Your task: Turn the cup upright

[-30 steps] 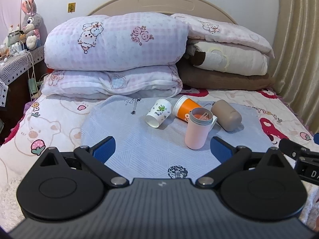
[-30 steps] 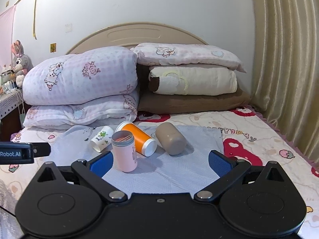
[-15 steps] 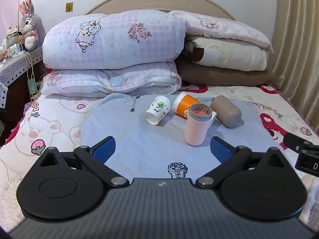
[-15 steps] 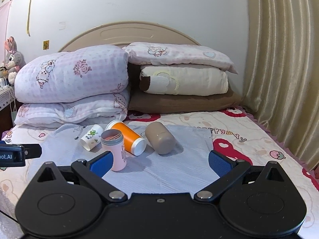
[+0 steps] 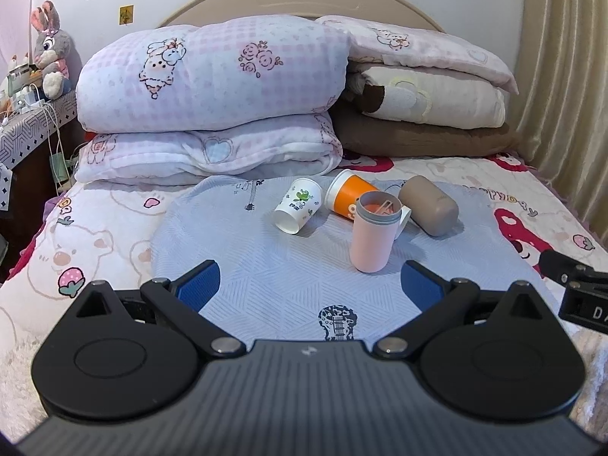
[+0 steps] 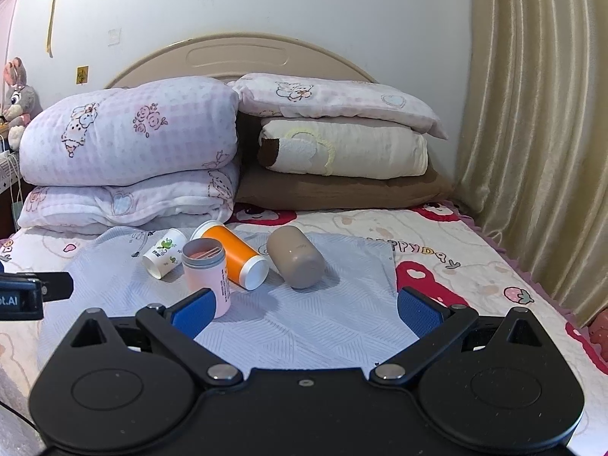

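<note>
On a pale blue mat (image 5: pixel 273 277) (image 6: pixel 304 315) on the bed, a pink cup (image 5: pixel 372 233) (image 6: pixel 207 275) stands upright. A white paper cup (image 5: pixel 298 205) (image 6: pixel 164 252), an orange cup (image 5: pixel 347 197) (image 6: pixel 233 252) and a brown cup (image 5: pixel 429 205) (image 6: pixel 296 262) lie on their sides behind it. My left gripper (image 5: pixel 309 285) is open and empty, short of the pink cup. My right gripper (image 6: pixel 304 309) is open and empty, short of the brown cup.
Folded quilts (image 5: pixel 212 76) and pillows (image 6: pixel 342 144) are stacked at the headboard. A curtain (image 6: pixel 532 133) hangs on the right. A side table with a plush rabbit (image 5: pixel 49 49) stands on the left. The right gripper's tip (image 5: pixel 570 277) shows in the left wrist view.
Both grippers have drawn back and shifted slightly, still open and empty. The cups have not moved.
</note>
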`<action>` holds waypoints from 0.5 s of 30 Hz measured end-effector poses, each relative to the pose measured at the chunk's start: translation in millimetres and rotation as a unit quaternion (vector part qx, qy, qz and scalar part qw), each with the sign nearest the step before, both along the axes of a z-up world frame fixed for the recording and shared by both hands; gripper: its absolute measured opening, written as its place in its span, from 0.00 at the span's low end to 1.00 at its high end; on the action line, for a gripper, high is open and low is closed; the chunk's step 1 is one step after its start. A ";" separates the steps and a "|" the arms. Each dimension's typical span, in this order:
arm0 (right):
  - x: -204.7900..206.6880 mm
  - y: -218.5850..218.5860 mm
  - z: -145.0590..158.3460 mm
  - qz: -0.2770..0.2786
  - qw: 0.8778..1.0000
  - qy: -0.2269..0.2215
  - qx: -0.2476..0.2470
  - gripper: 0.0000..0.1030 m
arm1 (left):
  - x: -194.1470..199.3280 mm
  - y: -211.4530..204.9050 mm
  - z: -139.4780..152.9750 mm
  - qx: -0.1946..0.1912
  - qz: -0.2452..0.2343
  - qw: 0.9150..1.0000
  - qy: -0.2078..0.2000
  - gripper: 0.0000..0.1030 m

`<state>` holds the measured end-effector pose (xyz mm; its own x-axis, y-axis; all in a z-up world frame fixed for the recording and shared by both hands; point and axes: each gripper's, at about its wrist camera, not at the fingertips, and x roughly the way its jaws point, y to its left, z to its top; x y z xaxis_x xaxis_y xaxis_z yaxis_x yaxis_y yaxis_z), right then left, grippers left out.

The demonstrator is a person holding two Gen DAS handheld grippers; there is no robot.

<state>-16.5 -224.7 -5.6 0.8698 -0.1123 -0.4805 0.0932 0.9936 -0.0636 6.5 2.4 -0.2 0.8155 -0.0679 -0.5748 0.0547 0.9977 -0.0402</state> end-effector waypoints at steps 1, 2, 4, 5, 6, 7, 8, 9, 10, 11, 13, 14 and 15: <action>0.0 -0.3 0.2 0.000 1.000 0.001 0.000 1.00 | 0.5 -0.7 -0.1 0.001 0.001 1.000 0.000 1.00; 0.0 -0.2 0.2 0.000 1.000 0.001 -0.001 1.00 | 1.1 -1.4 -0.3 0.002 0.002 1.000 0.002 1.00; -0.3 0.1 0.7 0.000 1.000 0.002 -0.002 1.00 | 3.0 -2.3 -0.7 0.007 0.003 1.000 0.008 1.00; -0.3 0.2 0.7 0.000 1.000 0.001 -0.002 1.00 | 4.0 -3.0 -0.8 0.008 0.004 1.000 0.011 1.00; -0.3 0.1 0.8 0.000 1.000 0.001 -0.002 1.00 | 4.6 -3.2 -1.0 0.010 0.004 1.000 0.013 1.00; -0.4 0.3 0.7 0.000 1.000 0.001 -0.002 1.00 | 5.2 -3.8 -1.3 0.012 0.005 1.000 0.013 1.00; -0.4 0.2 0.7 0.000 1.000 0.001 -0.002 1.00 | 5.4 -4.4 -1.6 0.014 0.006 1.000 0.013 1.00; -0.4 0.1 0.6 0.000 1.000 0.001 -0.002 1.00 | 5.7 -4.3 -1.7 0.015 0.006 1.000 0.013 1.00; -0.7 -0.3 0.5 0.000 1.000 0.001 -0.001 1.00 | 5.7 -4.4 -1.8 0.014 0.006 1.000 0.012 1.00; -0.6 -0.1 0.6 0.000 1.000 0.001 -0.002 1.00 | 5.6 -4.3 -1.7 0.012 0.006 1.000 0.012 1.00; -0.5 0.0 0.6 0.000 1.000 0.001 -0.002 1.00 | 5.6 -3.4 -1.3 0.006 0.008 1.000 0.011 1.00; -0.6 0.2 0.7 -0.001 1.000 0.001 -0.002 1.00 | 5.9 -3.4 -1.1 0.005 0.008 1.000 0.011 1.00; -0.6 0.0 0.7 -0.001 1.000 0.001 -0.003 1.00 | 5.9 -3.2 -1.1 0.006 0.009 1.000 0.012 1.00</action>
